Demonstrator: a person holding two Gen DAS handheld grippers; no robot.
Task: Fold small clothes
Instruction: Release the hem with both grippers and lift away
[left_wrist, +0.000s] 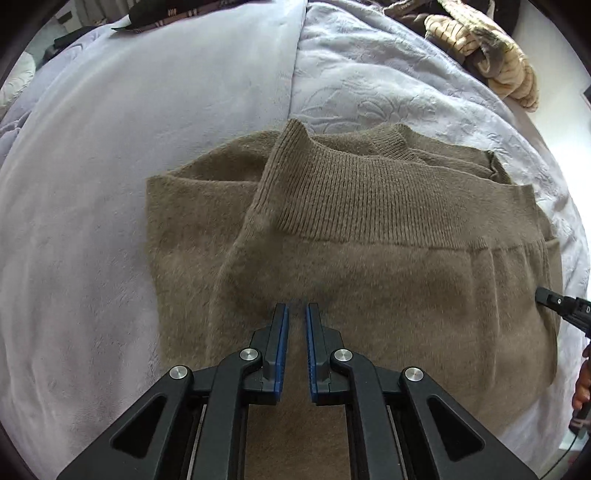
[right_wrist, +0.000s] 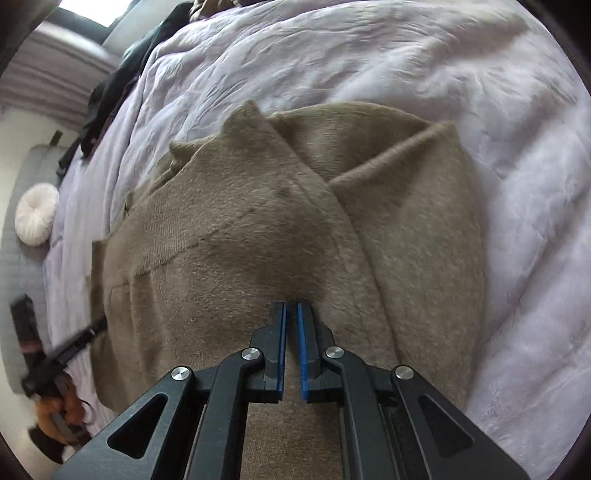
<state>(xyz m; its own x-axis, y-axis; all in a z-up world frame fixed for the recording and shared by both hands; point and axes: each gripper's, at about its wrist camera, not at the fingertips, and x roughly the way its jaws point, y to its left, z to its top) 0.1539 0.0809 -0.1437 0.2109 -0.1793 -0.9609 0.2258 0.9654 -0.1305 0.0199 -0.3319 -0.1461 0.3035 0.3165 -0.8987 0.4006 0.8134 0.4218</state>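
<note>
Lavender bedding (left_wrist: 110, 184) covered the bed, and a taupe knit sweater (left_wrist: 369, 258) lay partly folded on it, ribbed hem turned toward the far side. Beyond the sweater sat a cream and brown clothes pile (left_wrist: 491, 48). From the left wrist view, the left hand-held gripper (left_wrist: 296, 308) hovered over the sweater's near part, jaws a narrow gap apart, gripping nothing. From the right wrist view, the right hand-held gripper (right_wrist: 291, 306) sat over the sweater (right_wrist: 258, 240) too, jaws barely parted; whether any fabric was caught there could not be told. Left of the sweater lay a round white cushion (right_wrist: 36, 214).
</note>
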